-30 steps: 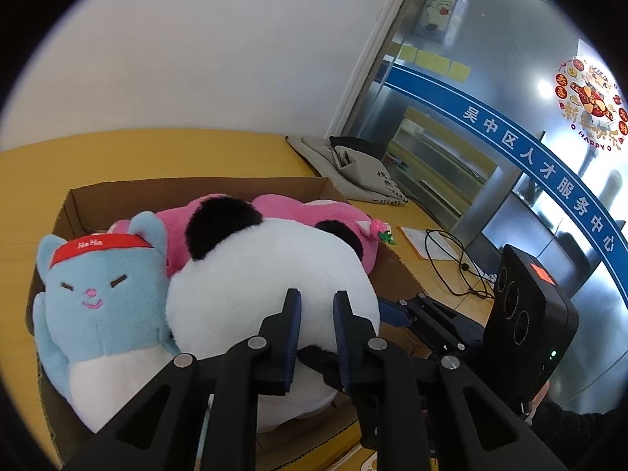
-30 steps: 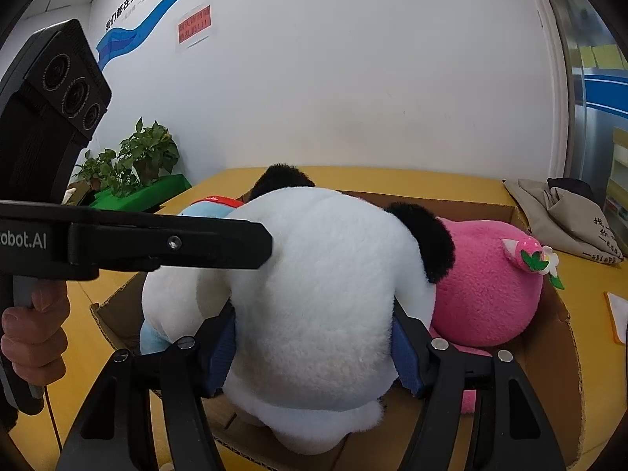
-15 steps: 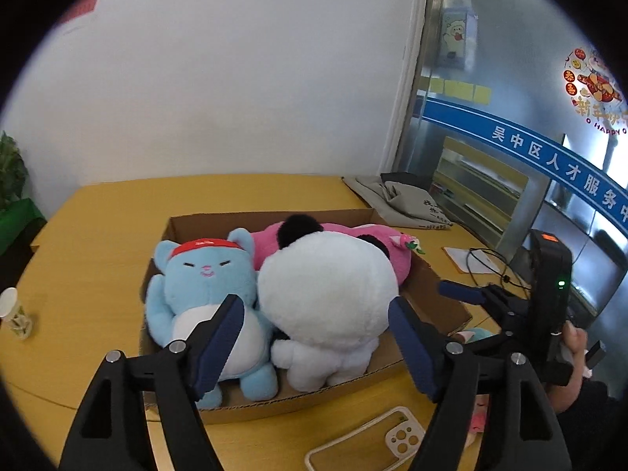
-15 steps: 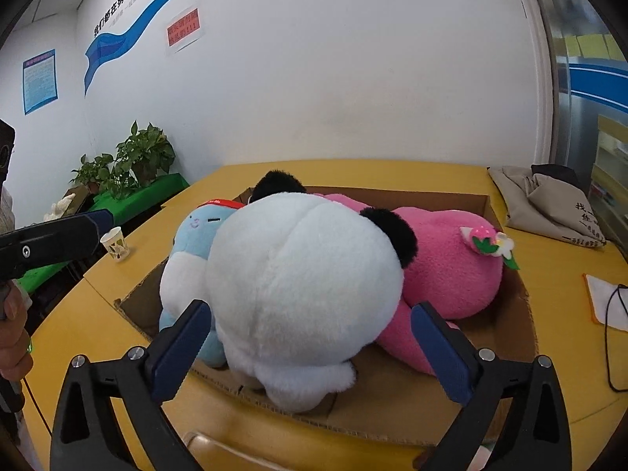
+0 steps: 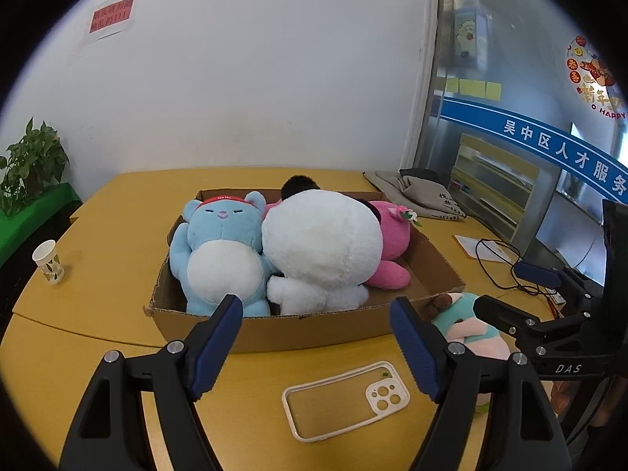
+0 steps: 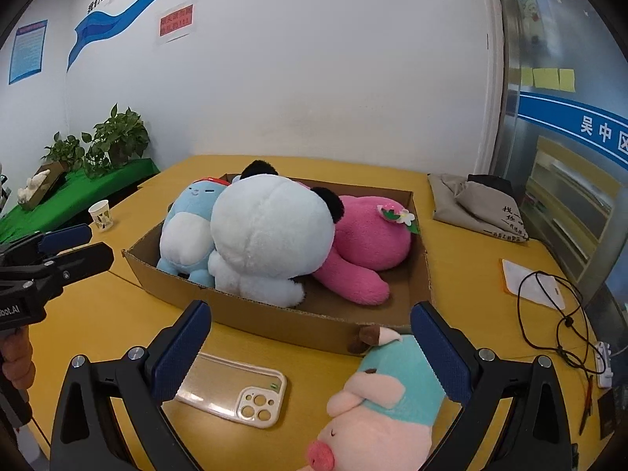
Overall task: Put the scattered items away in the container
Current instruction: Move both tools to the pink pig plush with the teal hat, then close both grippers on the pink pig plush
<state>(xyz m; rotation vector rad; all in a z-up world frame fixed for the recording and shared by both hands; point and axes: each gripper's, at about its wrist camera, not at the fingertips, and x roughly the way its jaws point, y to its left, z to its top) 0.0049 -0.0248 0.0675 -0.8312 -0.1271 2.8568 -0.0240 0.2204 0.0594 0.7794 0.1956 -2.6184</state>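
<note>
Cardboard box (image 5: 314,333), panda plush (image 5: 322,243) face hidden, pink plush (image 5: 392,231) half covered

"DAS" on right gripper (image 5: 541,286)

Both wrist cameras are looking forward and downward from the bench's (image 5: 98,306) near edge, sharing the cardboard box (image 5: 314,329) (image 6: 282,322) and phone case (image 5: 345,400) (image 6: 231,388).

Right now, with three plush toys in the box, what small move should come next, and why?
Probably lower the right gripper onto the pig plush and close on it. The pig still lies on the table, outside the box, right below that gripper's open jaws, which hold nothing. The phone case beside it could follow, perhaps with the open left gripper.
</note>
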